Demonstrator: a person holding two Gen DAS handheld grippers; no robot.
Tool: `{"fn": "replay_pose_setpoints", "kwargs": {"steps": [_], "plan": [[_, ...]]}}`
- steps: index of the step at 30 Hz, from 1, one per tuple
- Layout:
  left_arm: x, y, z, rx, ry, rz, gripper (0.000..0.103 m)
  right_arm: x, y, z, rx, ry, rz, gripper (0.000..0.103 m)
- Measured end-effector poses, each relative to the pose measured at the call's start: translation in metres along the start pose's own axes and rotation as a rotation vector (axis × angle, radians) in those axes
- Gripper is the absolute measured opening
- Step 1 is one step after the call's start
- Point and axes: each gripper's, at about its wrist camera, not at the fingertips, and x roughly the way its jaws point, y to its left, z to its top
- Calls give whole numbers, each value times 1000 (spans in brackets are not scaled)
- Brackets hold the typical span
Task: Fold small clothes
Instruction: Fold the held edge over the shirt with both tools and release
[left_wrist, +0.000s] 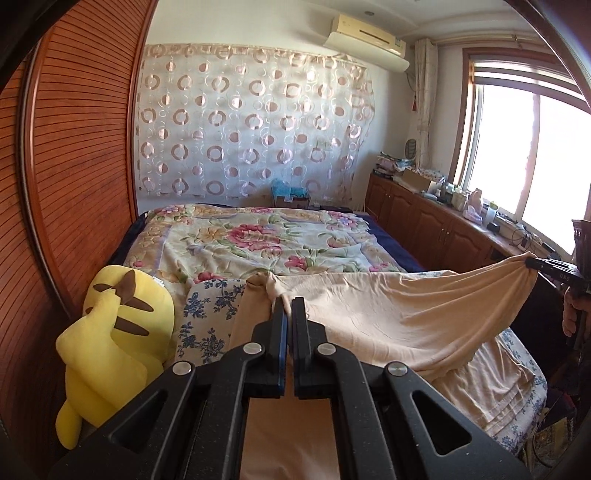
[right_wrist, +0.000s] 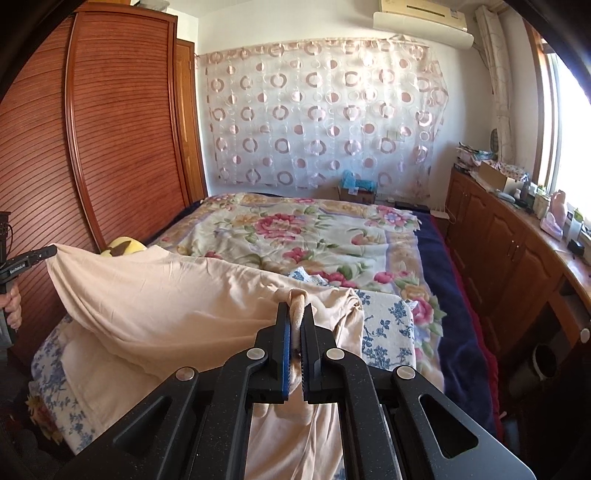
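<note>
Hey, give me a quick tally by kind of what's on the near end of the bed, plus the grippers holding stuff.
Grippers: 2, left gripper and right gripper, both clamped on the garment
Beige garment: 1
Yellow plush toy: 1
Blue-flowered cloth: 1
Total: 5

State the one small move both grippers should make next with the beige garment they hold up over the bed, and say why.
Probably carry the raised edge forward and lower it. The left gripper and right gripper each have their jaws shut on a bunched edge of the beige garment, which sags between them while its lower part lies on the blue floral cloth, so the fold is unfinished.
</note>
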Motion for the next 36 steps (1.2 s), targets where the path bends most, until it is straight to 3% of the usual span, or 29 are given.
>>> {"fn": "replay_pose_setpoints", "kwargs": {"steps": [4,9,16,21,26,30,34,36], "plan": [[-24,3,-6,-15,-15,3,3,-26,2,-9,4,-30,9,4],[-19,19,-39,-56,57,29,3,-30,-3,-39,25,2,22,4],[21,37,-109,-117,240,73,3,28,-17,-110,124,173,38,4],[24,35,-124,-116,271,83,3,54,-11,-113,129,204,63,4],[24,32,-124,-114,265,74,3,61,16,-89,71,164,134,4],[25,30,-123,-110,267,73,3,48,38,-72,55,77,183,4],[25,29,-123,-112,266,72,3,27,27,-60,92,-20,180,4],[25,28,-123,-109,265,73,3,23,15,-71,115,-19,153,4]]}}
